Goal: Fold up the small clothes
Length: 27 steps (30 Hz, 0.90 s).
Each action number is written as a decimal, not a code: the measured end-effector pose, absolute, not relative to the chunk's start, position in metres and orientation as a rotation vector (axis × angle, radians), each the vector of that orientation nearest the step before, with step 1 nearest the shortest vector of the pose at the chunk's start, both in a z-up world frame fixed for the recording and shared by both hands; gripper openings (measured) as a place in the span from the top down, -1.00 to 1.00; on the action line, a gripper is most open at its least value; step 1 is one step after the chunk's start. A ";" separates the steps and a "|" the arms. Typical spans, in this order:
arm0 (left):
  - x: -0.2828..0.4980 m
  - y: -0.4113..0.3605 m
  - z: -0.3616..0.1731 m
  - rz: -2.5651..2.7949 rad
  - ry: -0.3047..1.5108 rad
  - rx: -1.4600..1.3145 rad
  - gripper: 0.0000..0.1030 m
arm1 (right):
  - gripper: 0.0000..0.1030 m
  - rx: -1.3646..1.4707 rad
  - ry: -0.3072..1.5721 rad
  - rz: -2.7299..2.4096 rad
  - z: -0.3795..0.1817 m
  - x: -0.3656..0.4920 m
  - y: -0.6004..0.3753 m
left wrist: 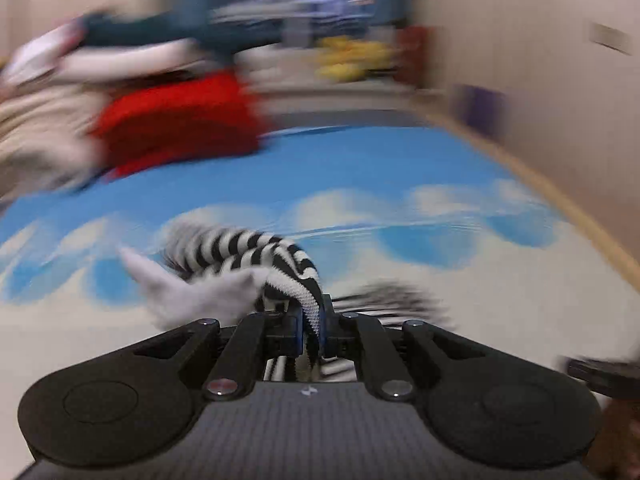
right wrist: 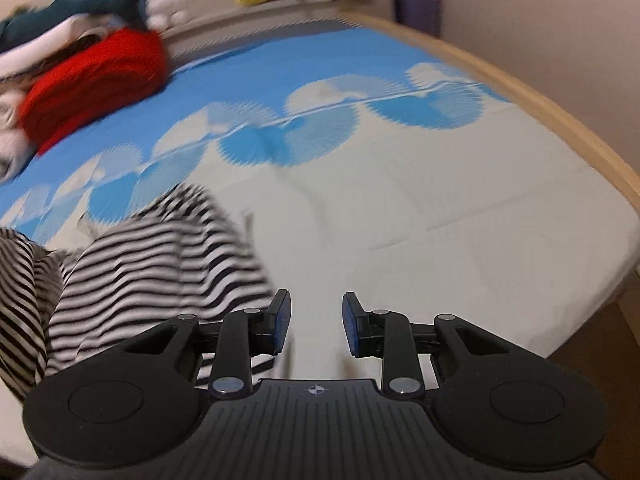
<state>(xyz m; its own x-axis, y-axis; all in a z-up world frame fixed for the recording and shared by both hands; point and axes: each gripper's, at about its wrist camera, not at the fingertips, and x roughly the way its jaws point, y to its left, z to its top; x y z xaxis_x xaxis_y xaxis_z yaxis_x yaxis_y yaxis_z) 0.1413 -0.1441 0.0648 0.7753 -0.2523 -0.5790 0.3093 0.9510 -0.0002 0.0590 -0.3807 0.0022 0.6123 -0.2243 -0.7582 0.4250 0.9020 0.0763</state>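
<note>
left hand-held gripper [left wrist: 311, 326]: pads pinching a bunched edge of the striped garment [left wrist: 256, 252], likely to lift or drag it flat for a fold.
striped garment: half crumpled on the bed [right wrist: 460, 208], lower left in the right wrist view, just beside the right gripper's left pad.
right hand-held gripper [right wrist: 316, 322]: fingers spread, nothing between them, over bare sheet; looks staged to take a second edge.
obstacles: red clothes pile [right wrist: 96, 80] far left on the bed, well apart; fold zone unobstructed.
blur: heavy, fine detail unreadable.
</note>
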 end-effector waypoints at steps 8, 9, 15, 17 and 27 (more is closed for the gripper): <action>0.123 -0.267 -0.038 -0.687 0.901 0.194 0.63 | 0.42 0.467 0.756 -0.490 0.007 0.035 -0.437; 0.126 -0.262 -0.038 -0.699 0.909 0.174 0.63 | 0.41 0.494 0.753 -0.484 0.007 0.034 -0.441; 0.145 -0.181 0.012 -0.653 0.820 0.179 0.49 | 0.38 0.567 0.772 -0.381 0.004 0.046 -0.435; 0.150 -0.151 0.023 -0.603 0.800 0.240 0.49 | 0.38 0.568 0.783 -0.339 0.004 0.054 -0.425; 0.175 -0.052 -0.012 -0.421 0.919 0.127 0.50 | 0.29 0.271 0.888 0.002 -0.011 0.117 -0.373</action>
